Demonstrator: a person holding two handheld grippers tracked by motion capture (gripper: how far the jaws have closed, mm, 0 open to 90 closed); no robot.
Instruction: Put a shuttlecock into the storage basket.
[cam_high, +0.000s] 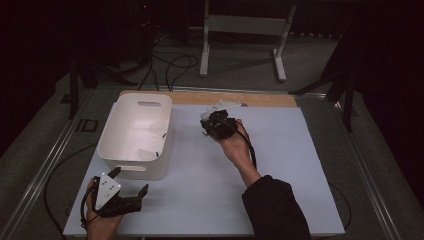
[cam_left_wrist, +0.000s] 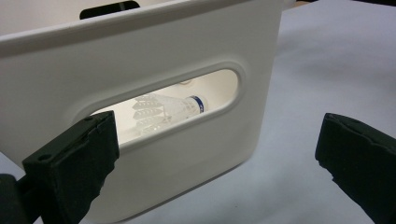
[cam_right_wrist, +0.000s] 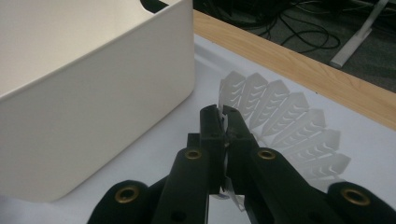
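Note:
A white plastic bin (cam_high: 134, 172) stands on the left of the pale blue table top (cam_high: 285, 160). Through the handle slot in its near wall I see a white shuttlecock (cam_left_wrist: 168, 109) lying inside. My left gripper (cam_high: 130, 181) is open just in front of that wall (cam_left_wrist: 163, 51), with nothing between its jaws. Right of the bin (cam_right_wrist: 93, 107), near the far edge, my right gripper (cam_high: 210, 121) is shut on the feather skirt of another white shuttlecock (cam_high: 223, 106). In the right gripper view the skirt (cam_right_wrist: 289, 126) fans out behind the pinched jaws of the gripper (cam_right_wrist: 222, 112).
A wooden strip (cam_high: 200, 97) runs along the table's far edge. Beyond it, on the floor, are black cables (cam_high: 170, 65) and a white frame's legs (cam_high: 240, 30). Metal rails (cam_high: 45, 170) flank the table. A dark sleeve (cam_high: 275, 207) reaches in from the bottom.

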